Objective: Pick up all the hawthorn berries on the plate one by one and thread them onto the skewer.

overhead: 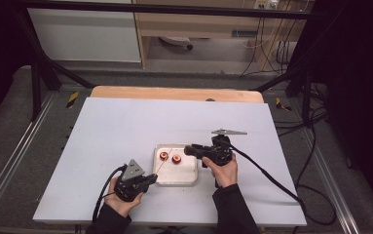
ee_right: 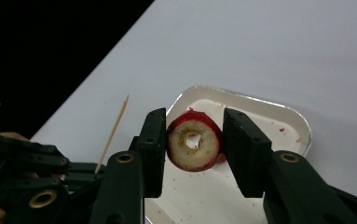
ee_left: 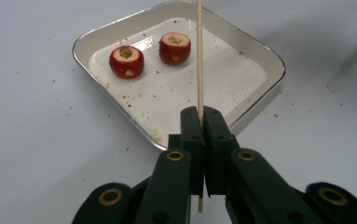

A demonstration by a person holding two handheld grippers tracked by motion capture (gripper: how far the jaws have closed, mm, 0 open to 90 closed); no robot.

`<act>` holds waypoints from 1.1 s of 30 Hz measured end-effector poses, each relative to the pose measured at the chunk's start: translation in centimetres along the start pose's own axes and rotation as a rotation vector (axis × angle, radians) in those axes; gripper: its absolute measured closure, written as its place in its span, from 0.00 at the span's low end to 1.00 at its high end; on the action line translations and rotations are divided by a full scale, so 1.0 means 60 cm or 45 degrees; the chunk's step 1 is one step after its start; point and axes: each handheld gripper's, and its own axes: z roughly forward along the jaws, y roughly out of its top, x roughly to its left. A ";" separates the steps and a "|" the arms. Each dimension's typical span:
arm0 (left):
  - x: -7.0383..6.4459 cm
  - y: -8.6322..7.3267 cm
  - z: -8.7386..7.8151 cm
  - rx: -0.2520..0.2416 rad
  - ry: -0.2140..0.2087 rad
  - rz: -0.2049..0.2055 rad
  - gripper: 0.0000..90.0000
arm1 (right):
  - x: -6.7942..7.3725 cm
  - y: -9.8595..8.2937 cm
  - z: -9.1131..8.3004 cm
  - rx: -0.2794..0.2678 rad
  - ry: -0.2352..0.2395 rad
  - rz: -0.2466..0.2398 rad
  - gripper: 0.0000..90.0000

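My right gripper (ee_right: 194,122) is shut on a cored red fruit (ee_right: 194,145), held above a white metal tray (ee_right: 264,106); its hollow centre faces the camera. My left gripper (ee_left: 203,113) is shut on a thin wooden skewer (ee_left: 199,56) that points up over the tray (ee_left: 271,63). Two more cored red fruits (ee_left: 127,61) (ee_left: 175,47) lie in the tray's far part. In the high view the left gripper (overhead: 150,179) sits at the tray's near left corner and the right gripper (overhead: 188,149) at its right side. The skewer (ee_right: 113,133) and left gripper (ee_right: 36,172) stand left of the held fruit.
The tray (overhead: 174,183) lies near the front middle of a white table (overhead: 125,122), with red crumbs scattered in and around it. Cables trail from both grippers toward the table's near edge. Black frame bars stand beyond the far edge.
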 end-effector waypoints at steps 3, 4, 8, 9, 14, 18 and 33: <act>-0.004 0.005 0.004 -0.022 0.000 -0.024 0.98 | -0.002 0.001 -0.006 -0.065 0.020 0.025 0.68; -0.006 0.007 0.006 -0.030 0.002 -0.030 0.98 | -0.002 0.002 -0.009 -0.091 0.025 0.030 0.68; -0.012 0.014 0.009 -0.060 0.005 -0.046 0.98 | -0.002 0.003 -0.015 -0.164 0.042 0.053 0.68; -0.014 0.016 0.010 -0.065 0.009 -0.048 0.98 | -0.002 0.003 -0.017 -0.186 0.048 0.065 0.68; -0.023 0.021 0.016 -0.092 0.015 -0.060 0.98 | 0.001 0.007 -0.022 -0.289 0.056 0.092 0.68; -0.029 0.024 0.020 -0.106 0.003 -0.077 0.98 | 0.002 0.009 -0.023 -0.345 0.060 0.094 0.69; -0.047 0.044 0.035 -0.127 -0.037 -0.108 0.98 | 0.008 0.009 -0.021 -0.540 0.087 0.078 0.69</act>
